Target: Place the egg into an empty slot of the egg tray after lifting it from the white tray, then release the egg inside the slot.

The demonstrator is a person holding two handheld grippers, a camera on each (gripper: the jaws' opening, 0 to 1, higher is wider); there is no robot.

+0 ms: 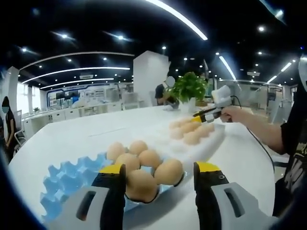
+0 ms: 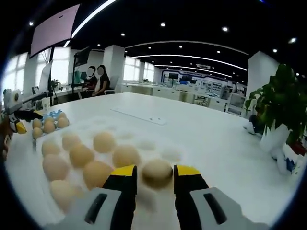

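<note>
A large white table [image 1: 96, 134] spreads across both views, running back toward an open office with ceiling light strips.

In the left gripper view, the blue egg tray [image 1: 67, 179] lies at about 7 o'clock, just ahead of the left gripper [image 1: 159, 184]. Six brown eggs sit in the tray's right-hand slots, and the slots on its left side are bare. The left gripper's yellow-tipped jaws stand wide apart with nothing between them; the nearest tray egg lies just beyond the left jaw tip.

The white tray [image 1: 201, 143] lies at about 2 o'clock in the left gripper view, holding several eggs. The right gripper [image 1: 204, 115] reaches down over its far end, held by a hand [image 1: 232, 113] coming in from 3 o'clock. A potted green plant [image 1: 188, 88] stands on the table behind it, near 1 o'clock.

In the right gripper view, the white tray [image 2: 158, 148] lies straight ahead, with brown eggs filling its slots toward 9 o'clock and bare hollows toward 1 o'clock. The right gripper [image 2: 152, 175] has its jaws partly closed around the egg [image 2: 157, 173] at 6 o'clock, a tip at each side of it; whether they press on it I cannot tell. The egg sits low in its tray slot. The egg tray [image 2: 50, 120] appears at 9 o'clock, well apart, with the left gripper [image 2: 17, 122] beside it.
</note>
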